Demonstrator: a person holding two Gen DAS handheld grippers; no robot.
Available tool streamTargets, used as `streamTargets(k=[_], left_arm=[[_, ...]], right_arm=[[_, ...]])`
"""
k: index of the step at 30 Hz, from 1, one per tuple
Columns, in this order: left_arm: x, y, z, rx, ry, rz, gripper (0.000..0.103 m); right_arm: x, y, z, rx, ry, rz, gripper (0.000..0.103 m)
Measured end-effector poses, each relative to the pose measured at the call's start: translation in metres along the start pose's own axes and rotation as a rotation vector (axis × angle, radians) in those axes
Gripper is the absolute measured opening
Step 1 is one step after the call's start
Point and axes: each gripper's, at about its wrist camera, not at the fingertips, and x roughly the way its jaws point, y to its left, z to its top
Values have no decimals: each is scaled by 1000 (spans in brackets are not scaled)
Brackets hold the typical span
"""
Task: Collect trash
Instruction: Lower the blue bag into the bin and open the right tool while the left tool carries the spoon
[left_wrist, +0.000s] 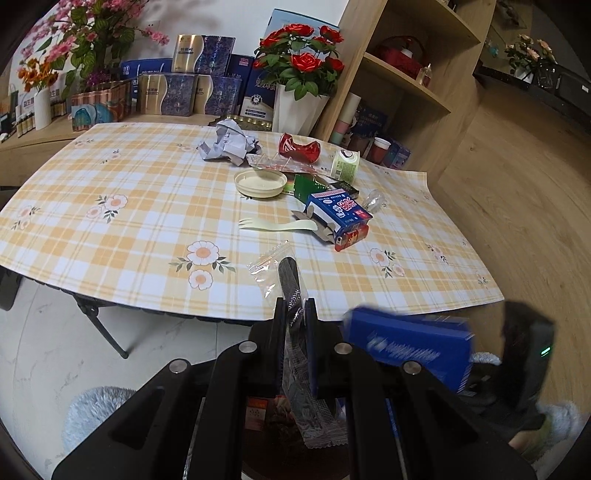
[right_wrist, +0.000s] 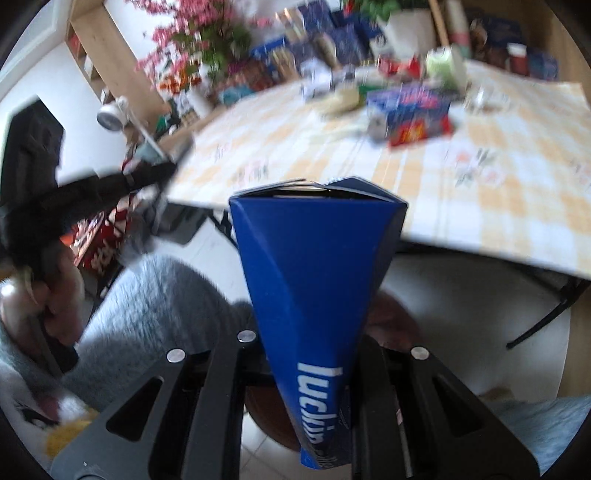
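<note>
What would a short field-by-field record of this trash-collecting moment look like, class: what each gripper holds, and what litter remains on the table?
left gripper: jaws shut on a crinkled silver foil wrapper
right gripper: jaws shut on a flattened dark blue cardboard carton with white lettering
table: yellow-and-white checked floral tablecloth
litter on table: crushed red drink can; crumpled white paper; round cream plastic lid; cream plastic spork; blue-and-red snack box; clear plastic sachet
sharpness: right wrist view is blurred

Yellow-checked flowered tablecloth (left_wrist: 147, 192), blue carton (right_wrist: 314, 295), crushed red can (left_wrist: 297, 147).
</note>
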Motion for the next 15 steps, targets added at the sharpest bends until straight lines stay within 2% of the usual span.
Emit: streamTargets(k=[7,15], left_arm=[[8,-3,-13,1,29,-6,10],[14,-4,-24,0,50,-2,10]], right_arm=[[58,-24,-25,109,191,-33,16],[95,-52,-44,235,334,-121,16]])
